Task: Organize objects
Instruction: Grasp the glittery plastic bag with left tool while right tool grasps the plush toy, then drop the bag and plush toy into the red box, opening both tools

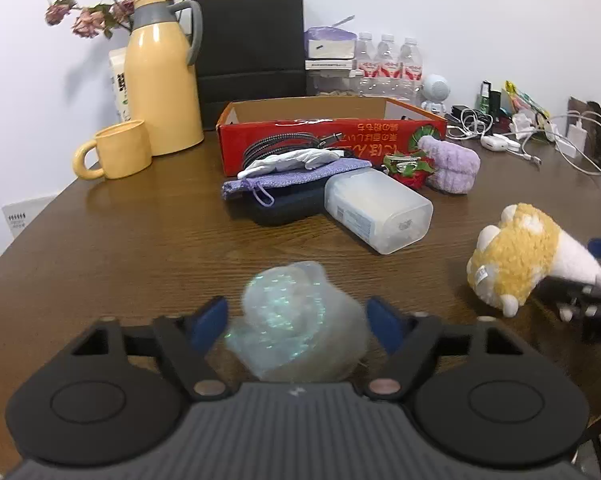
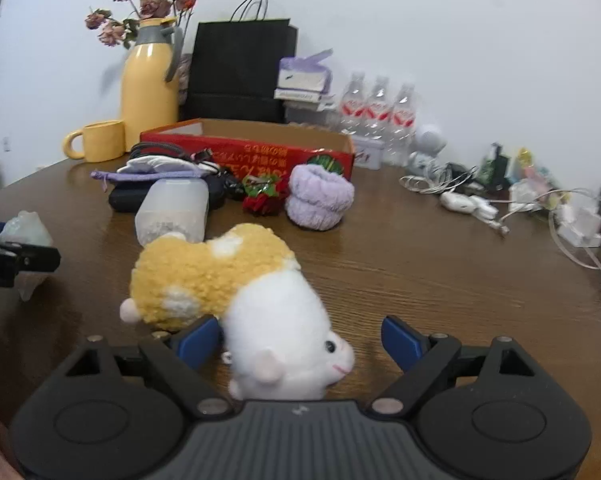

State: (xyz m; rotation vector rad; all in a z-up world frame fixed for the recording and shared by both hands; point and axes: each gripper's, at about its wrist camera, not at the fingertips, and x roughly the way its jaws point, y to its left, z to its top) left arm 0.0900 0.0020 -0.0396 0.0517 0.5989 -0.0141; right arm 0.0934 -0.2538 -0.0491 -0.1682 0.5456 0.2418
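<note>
Plain white wall (image 1: 460,8) fills the top of both views. Brown wood table (image 1: 140,240) w/ round edge fills the bottom.

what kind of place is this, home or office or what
Probably a home or small office room: a brown wooden table against a plain white wall, cluttered with a yellow thermos jug, bottled water and a tangle of chargers and cables.

Each hand-held gripper, the left gripper (image 1: 296,316) and the right gripper (image 2: 300,336), has a ribbed grey body flanked by two matte black housings with round recessed discs. Black linkage arms with silver and copper-toned pivot pins carry blue fingers (image 1: 210,320).
</note>
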